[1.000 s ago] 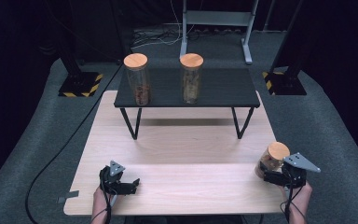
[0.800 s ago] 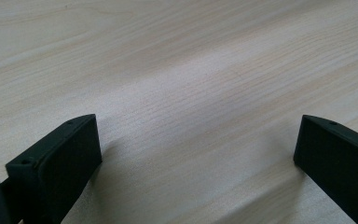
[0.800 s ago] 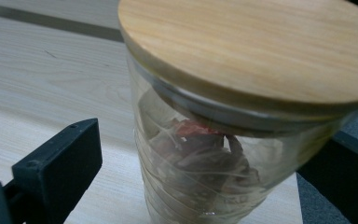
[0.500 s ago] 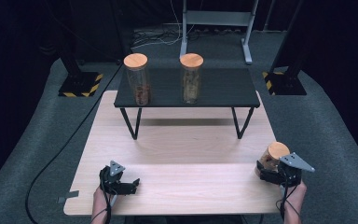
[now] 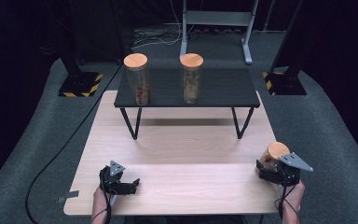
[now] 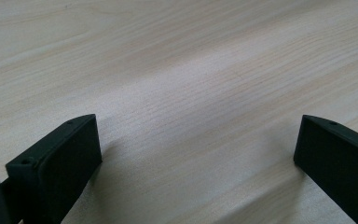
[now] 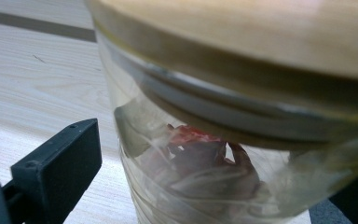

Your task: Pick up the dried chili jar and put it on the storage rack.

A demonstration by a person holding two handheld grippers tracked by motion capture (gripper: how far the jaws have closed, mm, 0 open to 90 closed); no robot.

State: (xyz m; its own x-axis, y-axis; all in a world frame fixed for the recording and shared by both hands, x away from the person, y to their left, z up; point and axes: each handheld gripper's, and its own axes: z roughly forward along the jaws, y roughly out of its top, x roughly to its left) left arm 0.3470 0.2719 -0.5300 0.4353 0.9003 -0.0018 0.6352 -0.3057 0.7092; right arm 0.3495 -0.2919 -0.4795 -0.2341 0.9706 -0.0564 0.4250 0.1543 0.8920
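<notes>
A glass jar with a wooden lid stands near the right edge of the light wooden table. In the right gripper view the jar is close up, with reddish pieces inside. My right gripper is open, with its jaws on either side of the jar. The left jaw stands a little apart from the glass, seen at my right gripper. At the front left my left gripper rests low over bare wood. Nothing lies between the wide-apart jaws of my left gripper.
A low black table stands on the far half of the wooden one. It carries two tall lidded jars. Stand bases striped yellow and black sit on the grey floor, where a cable trails at the left.
My right gripper has slid a little to the left, closer around the jar. The left gripper has stayed put.
</notes>
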